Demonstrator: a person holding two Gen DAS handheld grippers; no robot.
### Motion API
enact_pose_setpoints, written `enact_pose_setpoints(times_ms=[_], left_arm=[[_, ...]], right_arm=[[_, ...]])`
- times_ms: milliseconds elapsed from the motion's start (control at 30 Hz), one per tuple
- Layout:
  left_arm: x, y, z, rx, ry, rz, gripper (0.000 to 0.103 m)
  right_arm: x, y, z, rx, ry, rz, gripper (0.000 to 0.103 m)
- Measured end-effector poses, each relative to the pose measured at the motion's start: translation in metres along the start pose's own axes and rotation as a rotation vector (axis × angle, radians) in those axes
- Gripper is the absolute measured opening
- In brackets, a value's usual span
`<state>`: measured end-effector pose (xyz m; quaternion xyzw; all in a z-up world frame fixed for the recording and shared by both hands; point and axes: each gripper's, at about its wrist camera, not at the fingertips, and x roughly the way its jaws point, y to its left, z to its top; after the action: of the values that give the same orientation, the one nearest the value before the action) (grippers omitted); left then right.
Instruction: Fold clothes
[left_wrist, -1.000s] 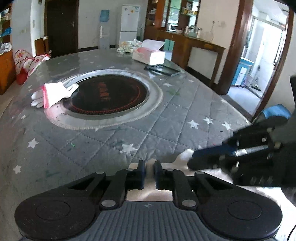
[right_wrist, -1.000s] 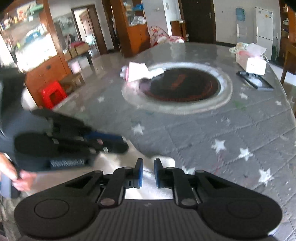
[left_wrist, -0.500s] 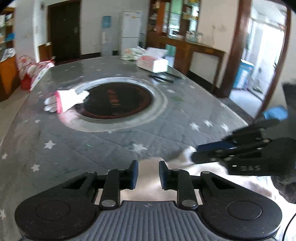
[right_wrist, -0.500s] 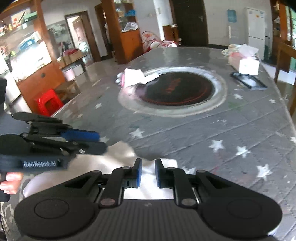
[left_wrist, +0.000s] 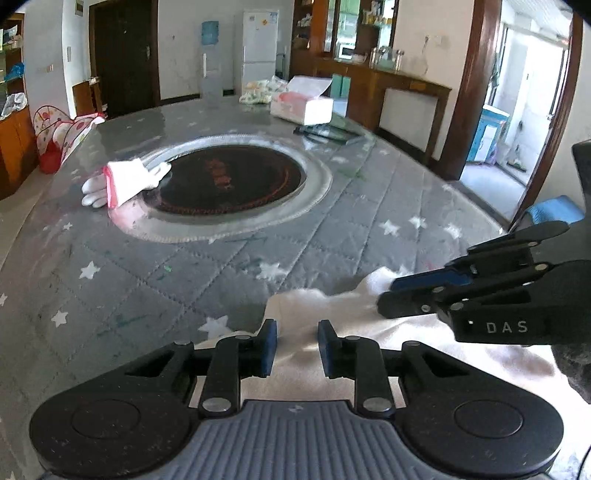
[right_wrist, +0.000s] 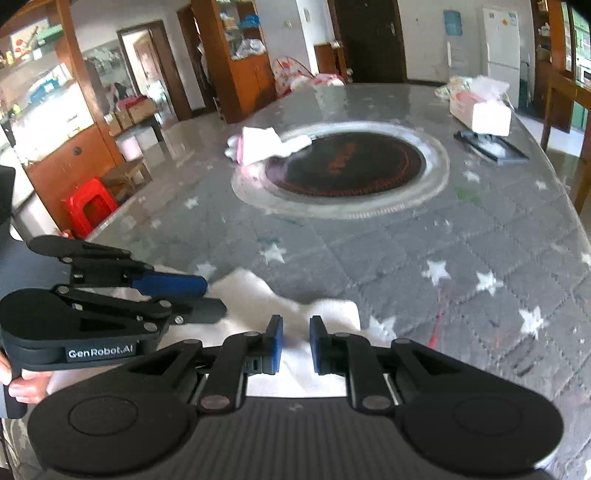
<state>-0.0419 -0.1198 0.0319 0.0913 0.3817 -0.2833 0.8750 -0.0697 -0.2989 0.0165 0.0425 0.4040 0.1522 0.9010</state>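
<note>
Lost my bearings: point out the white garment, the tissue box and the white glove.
white garment (left_wrist: 332, 314), left wrist view, crumpled middle.
tissue box (left_wrist: 303, 107), left wrist view, near side.
white glove (right_wrist: 266, 144), right wrist view, its palm.

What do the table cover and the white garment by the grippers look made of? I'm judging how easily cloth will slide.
The table cover looks like quilted grey fabric with stitched diamonds and white stars, under a glossy, probably clear plastic layer, judging by the reflections. The white garment looks like soft matte cloth, possibly fleecy; its edge is rumpled and blurred, so the weave is unclear.
</note>
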Motion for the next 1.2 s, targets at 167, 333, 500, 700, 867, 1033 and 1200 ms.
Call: enact_pose_setpoints(times_ms=[167,333,500,700,867,1033,1200], left_arm=[[-0.011,-0.001,0.000,-0.008,-0.016,-0.001,0.028],[-0.023,0.003,-0.005,-0.003,-0.033,0.027,0.028],[-0.024,0.018,-0.017,-0.043,-0.012,0.066,0.028],[-0.043,0.029,-0.024,-0.081,-0.045,0.064,0.029],[-0.041,0.037,-0.032,-0.099,-0.030,0.080,0.031],[-0.048,0.040,-0.036,-0.107,-0.040,0.075,0.031],[-0.059,0.039,-0.039,-0.102,-0.052,0.094,0.034]], right_arm=[[-0.008,-0.001,-0.001,0.019,-0.019,-0.009,0.017],[-0.019,-0.004,-0.005,0.024,-0.031,-0.030,0.017],[-0.023,-0.017,-0.016,0.058,-0.025,-0.073,0.017],[-0.037,-0.028,-0.021,0.092,-0.051,-0.088,0.017],[-0.043,-0.035,-0.026,0.113,-0.063,-0.099,0.017],[-0.047,-0.039,-0.030,0.117,-0.062,-0.113,0.019],[-0.049,-0.038,-0.034,0.099,-0.047,-0.130,0.019]])
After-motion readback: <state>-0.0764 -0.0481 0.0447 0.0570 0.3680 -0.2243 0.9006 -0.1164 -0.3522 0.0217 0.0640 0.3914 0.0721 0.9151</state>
